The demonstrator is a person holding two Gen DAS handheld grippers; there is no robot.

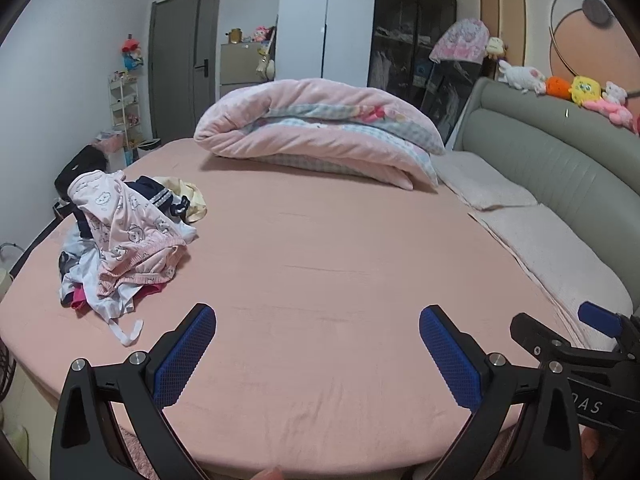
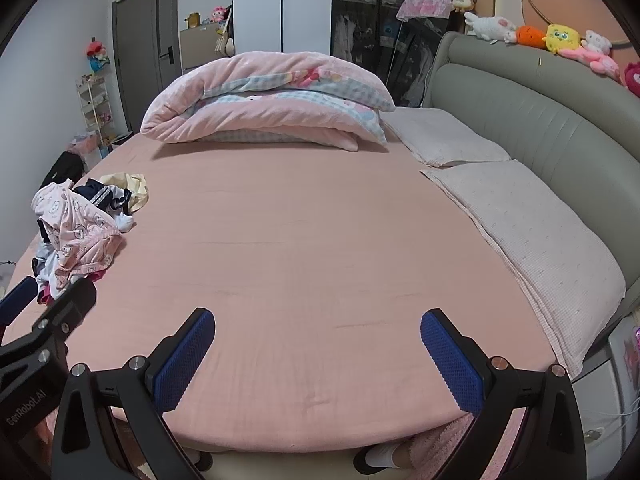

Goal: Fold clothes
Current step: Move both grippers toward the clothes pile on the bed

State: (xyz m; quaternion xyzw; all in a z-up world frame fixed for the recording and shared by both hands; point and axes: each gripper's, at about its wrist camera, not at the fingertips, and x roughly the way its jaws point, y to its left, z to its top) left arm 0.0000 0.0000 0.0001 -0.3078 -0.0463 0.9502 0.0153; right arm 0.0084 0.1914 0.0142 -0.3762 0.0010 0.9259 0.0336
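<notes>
A heap of crumpled clothes (image 1: 120, 240), topped by a pale pink bear-print garment, is found at the left edge of the pink-sheeted bed (image 1: 320, 280), untouched. The left gripper (image 1: 318, 320) and right gripper (image 2: 318, 322) are held over the near edge, jaws spread wide, nothing between the blue textured pads (image 1: 184, 356). A folded pink quilt (image 1: 320, 128) is noted at the far side.

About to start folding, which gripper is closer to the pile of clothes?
Left. The left gripper hovers just right of the pile of clothes; the right gripper sits farther right, beyond it.
</notes>
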